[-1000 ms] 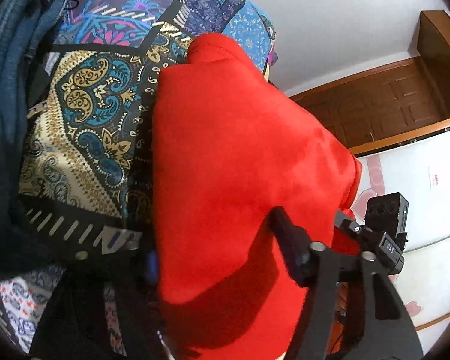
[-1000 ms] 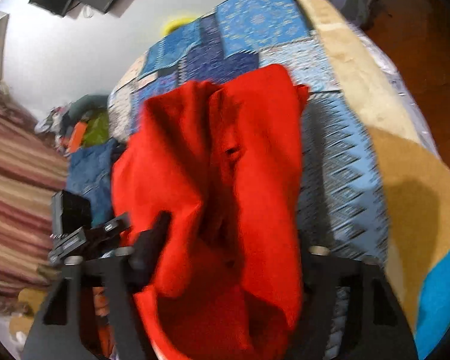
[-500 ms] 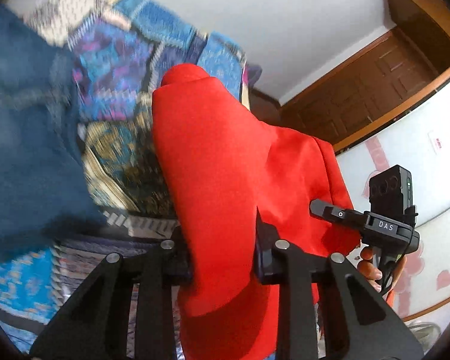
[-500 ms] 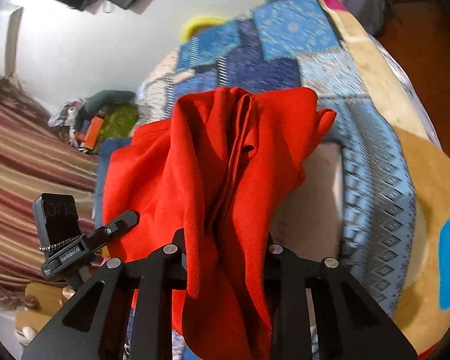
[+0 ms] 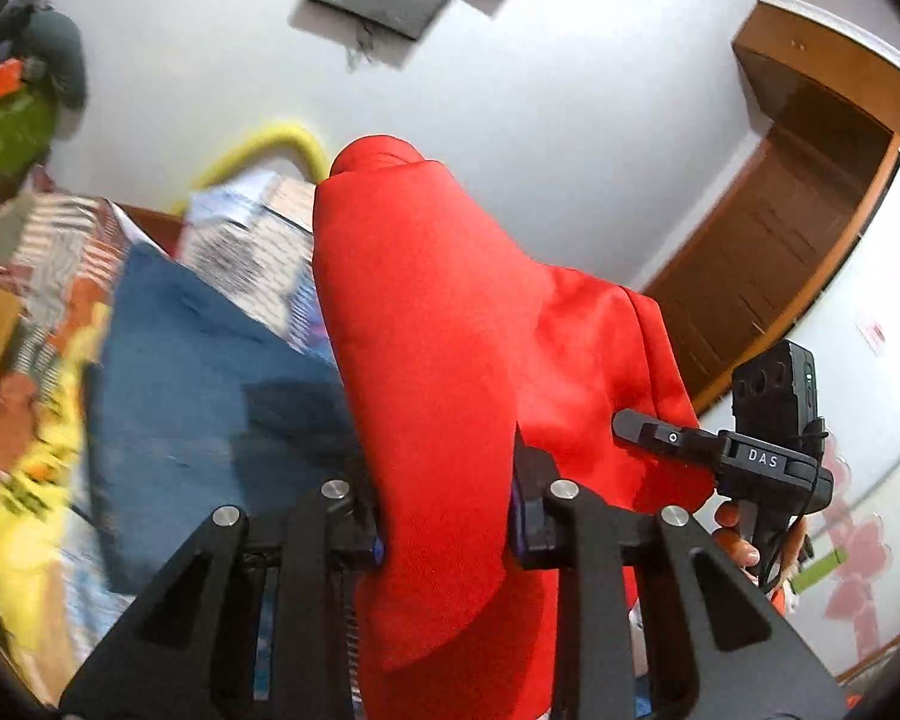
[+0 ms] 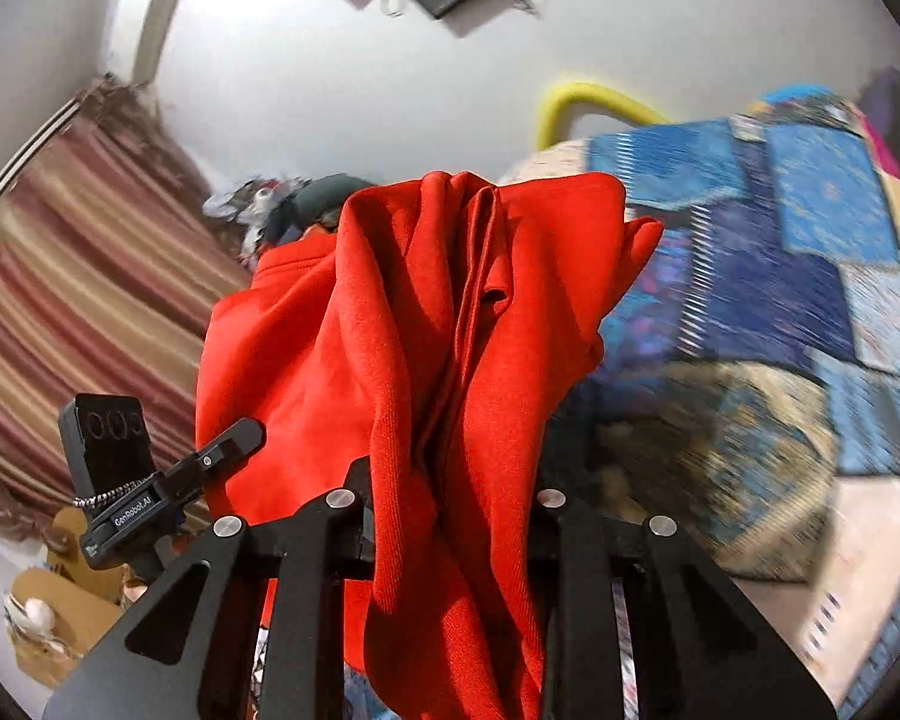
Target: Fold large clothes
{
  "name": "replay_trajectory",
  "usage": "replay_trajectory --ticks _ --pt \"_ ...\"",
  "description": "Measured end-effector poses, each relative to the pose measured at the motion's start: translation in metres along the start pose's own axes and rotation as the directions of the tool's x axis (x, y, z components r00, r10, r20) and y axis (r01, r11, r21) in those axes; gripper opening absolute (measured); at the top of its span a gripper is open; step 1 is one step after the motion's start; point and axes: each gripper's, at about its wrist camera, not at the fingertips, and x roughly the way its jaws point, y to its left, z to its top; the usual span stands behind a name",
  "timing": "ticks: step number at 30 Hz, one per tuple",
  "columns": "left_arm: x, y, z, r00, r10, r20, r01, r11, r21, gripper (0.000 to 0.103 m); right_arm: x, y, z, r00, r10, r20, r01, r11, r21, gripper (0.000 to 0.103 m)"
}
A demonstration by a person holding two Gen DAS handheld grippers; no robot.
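A large red garment [image 5: 450,360] hangs lifted above the bed. My left gripper [image 5: 447,516] is shut on one bunched part of it, and the cloth drapes over and hides the fingertips. My right gripper [image 6: 450,510] is shut on another bunched part of the red garment [image 6: 438,330], which falls in folds between the jaws. The right gripper [image 5: 720,456] also shows in the left wrist view, at the garment's right edge. The left gripper [image 6: 168,492] shows in the right wrist view, at the garment's left edge.
A patchwork bedspread [image 6: 780,300] covers the bed below. A blue cloth [image 5: 210,390] lies on it at the left. A yellow tube [image 5: 270,144] arches at the bed's far end. A wooden door [image 5: 768,276] stands right, striped curtains [image 6: 78,300] left.
Both grippers have risen and tilted upward with the red garment, so the wall and ceiling now fill the upper views. The garment has lifted off the bedspread.
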Motion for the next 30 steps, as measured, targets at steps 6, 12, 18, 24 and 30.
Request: replay_trajectory --ticks 6,12,18,24,30 --pt "-0.006 0.076 0.02 0.996 0.091 0.007 -0.091 0.995 -0.028 0.028 0.077 0.015 0.007 0.999 0.019 -0.046 -0.02 0.999 -0.033 0.021" --pt "0.038 0.169 -0.001 0.984 0.152 -0.092 -0.164 0.976 -0.141 0.033 0.161 -0.019 -0.008 0.986 -0.037 -0.162 0.041 0.999 0.024 0.021" --pt "0.051 0.218 -0.023 0.996 0.054 -0.064 -0.068 0.967 -0.244 0.047 0.196 -0.047 -0.021 0.977 -0.027 -0.213 0.045 0.996 0.082 0.026" --pt "0.04 0.188 -0.015 0.981 0.182 -0.073 -0.192 0.967 -0.165 0.051 0.166 -0.008 -0.021 0.956 -0.255 -0.142 0.237 0.963 -0.13 0.038" --pt "0.011 0.148 -0.019 0.947 0.318 -0.052 -0.321 0.945 -0.07 0.052 0.123 0.02 -0.023 0.942 -0.332 -0.045 0.314 0.921 -0.231 0.038"
